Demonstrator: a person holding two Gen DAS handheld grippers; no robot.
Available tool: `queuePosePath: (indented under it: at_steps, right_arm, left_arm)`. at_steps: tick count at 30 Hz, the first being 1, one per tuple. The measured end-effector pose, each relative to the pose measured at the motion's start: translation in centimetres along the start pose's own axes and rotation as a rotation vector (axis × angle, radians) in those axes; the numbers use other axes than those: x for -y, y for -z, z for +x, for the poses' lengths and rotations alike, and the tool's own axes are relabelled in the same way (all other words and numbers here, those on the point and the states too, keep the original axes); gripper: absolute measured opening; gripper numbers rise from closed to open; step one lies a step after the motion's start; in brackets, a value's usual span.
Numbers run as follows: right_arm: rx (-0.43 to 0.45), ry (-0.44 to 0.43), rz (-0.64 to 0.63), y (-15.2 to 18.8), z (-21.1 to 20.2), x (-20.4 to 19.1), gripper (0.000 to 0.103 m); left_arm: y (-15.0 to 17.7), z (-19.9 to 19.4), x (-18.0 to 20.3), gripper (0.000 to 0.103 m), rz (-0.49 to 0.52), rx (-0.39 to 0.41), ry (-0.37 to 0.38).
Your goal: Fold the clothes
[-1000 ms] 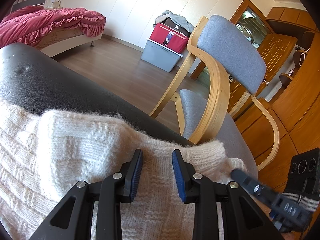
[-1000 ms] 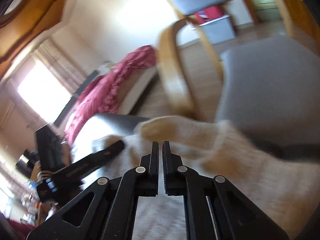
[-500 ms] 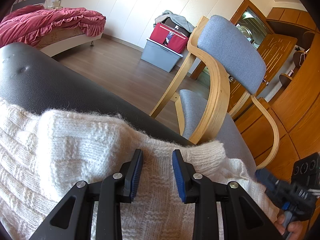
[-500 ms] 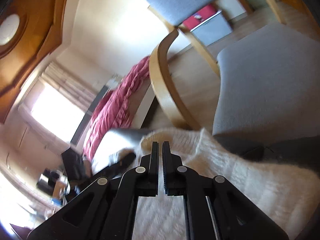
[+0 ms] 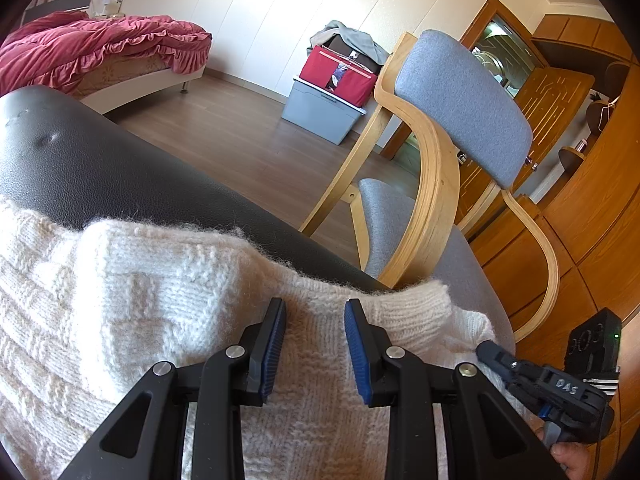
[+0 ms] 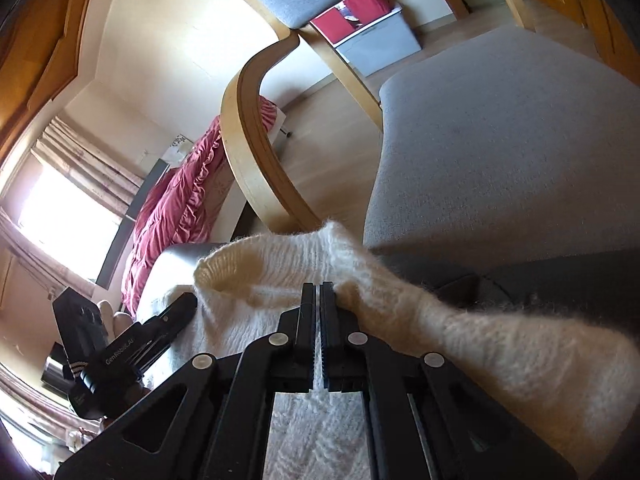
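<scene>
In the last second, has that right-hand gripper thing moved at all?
Yes. In the left wrist view the right gripper first drew back toward the wooden cabinets, then returned toward the white sweater, ending near where it began.

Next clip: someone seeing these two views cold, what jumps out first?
A fluffy cream knit sweater fills the foreground, spread over a black padded surface. The left gripper sits open above it, while the right gripper is shut on a fold of the knit near its ribbed cuff. Behind stands a wooden chair with grey cushions, and further back a bed with a red cover.
</scene>
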State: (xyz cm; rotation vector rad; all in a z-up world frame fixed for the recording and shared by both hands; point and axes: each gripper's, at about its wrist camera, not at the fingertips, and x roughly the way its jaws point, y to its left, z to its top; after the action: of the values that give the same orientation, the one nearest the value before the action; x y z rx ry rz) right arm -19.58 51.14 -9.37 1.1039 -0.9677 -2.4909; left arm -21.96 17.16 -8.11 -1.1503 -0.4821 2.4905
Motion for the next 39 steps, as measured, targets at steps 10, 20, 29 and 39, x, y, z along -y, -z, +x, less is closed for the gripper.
queuePosePath:
  at_steps: [10, 20, 29, 39]
  right_arm:
    - [-0.155, -0.041, -0.318, 2.6, 3.8, -7.1, 0.006]
    - [-0.093, 0.033, -0.236, 2.5, 4.5, -5.8, 0.0]
    - [-0.096, 0.016, -0.22, 2.0, 4.4, -5.7, 0.0]
    - [-0.095, 0.065, -0.295, 2.3, 3.9, -7.4, 0.006]
  left_arm:
    - [0.0, -0.2, 0.2, 0.03, 0.021, 0.0, -0.016]
    - [-1.4, -4.8, 2.4, 0.03, 0.158, 0.095, -0.045]
    - [1.7, -2.9, 3.4, 0.03, 0.341, -0.112, 0.112]
    - [3.2, -1.5, 3.9, 0.029, 0.466, -0.122, 0.048]
